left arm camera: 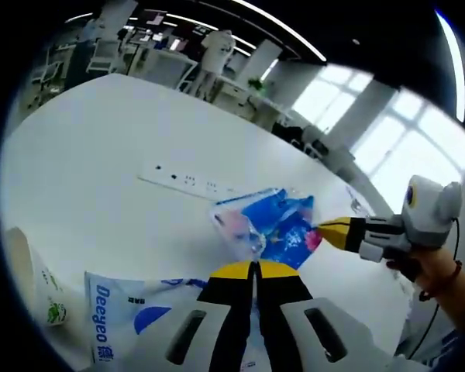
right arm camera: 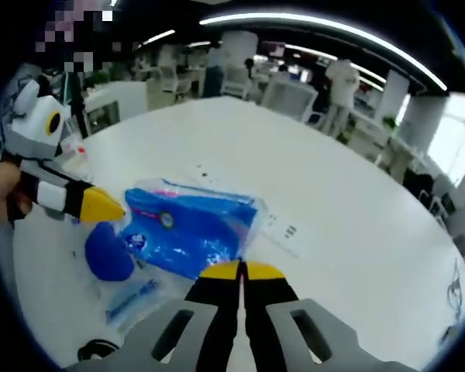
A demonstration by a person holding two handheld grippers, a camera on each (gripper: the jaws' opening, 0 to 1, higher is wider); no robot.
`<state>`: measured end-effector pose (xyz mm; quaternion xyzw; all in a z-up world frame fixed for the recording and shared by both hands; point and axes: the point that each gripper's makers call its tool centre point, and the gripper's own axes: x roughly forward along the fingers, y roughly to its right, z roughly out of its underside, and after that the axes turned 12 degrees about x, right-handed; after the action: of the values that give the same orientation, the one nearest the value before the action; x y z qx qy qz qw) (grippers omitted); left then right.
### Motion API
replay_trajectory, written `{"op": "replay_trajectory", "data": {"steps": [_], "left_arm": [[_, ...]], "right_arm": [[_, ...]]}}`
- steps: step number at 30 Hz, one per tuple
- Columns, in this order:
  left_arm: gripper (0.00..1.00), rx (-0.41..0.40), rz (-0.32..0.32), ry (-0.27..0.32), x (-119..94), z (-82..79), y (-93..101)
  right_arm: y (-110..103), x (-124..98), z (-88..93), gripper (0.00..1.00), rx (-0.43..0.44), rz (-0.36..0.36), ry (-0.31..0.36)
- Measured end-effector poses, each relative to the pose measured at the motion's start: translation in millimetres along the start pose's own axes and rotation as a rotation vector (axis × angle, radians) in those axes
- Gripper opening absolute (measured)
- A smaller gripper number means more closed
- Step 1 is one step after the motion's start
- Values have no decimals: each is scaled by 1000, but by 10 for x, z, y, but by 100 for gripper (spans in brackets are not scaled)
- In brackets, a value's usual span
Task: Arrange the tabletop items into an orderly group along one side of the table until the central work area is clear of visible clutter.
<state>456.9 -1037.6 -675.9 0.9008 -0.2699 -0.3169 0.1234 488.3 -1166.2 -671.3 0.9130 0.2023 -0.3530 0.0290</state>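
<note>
Two grippers' fingers pinch one blue pouch [right arm camera: 187, 232] at opposite ends, stretched between left gripper [left arm camera: 253, 269], right gripper [right arm camera: 239, 270].

open office — ceiling light strips [right arm camera: 318, 25] | bright windows [left arm camera: 418, 147] | desks [left arm camera: 167, 66] behind

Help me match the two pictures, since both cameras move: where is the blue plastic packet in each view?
Left gripper view: the blue plastic packet lies right of centre, just beyond this gripper's shut jaws, the other gripper's yellow tip at its right edge.
Right gripper view: the packet lies left of centre, just beyond the jaws.
Shared landmark: the white power strip behind it.
</note>
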Motion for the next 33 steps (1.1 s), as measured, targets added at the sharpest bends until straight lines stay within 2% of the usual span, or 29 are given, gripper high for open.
{"op": "replay_trajectory", "data": {"steps": [3,8,11,17,19,24,28,29,33], "left_arm": [[1,18,30,-1,-55,-11,101],[1,36,82,-3,-114,1,286],[1,39,103,-14,-127,62,380],[1,53,144,-34,-142,197,589],[1,54,154,-37,-142,225,643],[1,66,176,-46,-99,283,721],[1,88,184,-60,-76,386,794],[1,94,186,-64,-64,418,809],[1,104,192,-87,-6,511,826]], "right_arm": [[34,-130,68,0,82,-4,6],[61,-377,132,0,103,3,33],[112,-488,190,0,120,11,35],[63,-712,376,0,134,42,33],[147,-714,396,0,153,48,30],[190,-829,542,0,197,61,40],[231,-883,658,0,211,75,35],[297,-862,678,0,219,80,33],[280,-899,789,0,243,90,25]]}}
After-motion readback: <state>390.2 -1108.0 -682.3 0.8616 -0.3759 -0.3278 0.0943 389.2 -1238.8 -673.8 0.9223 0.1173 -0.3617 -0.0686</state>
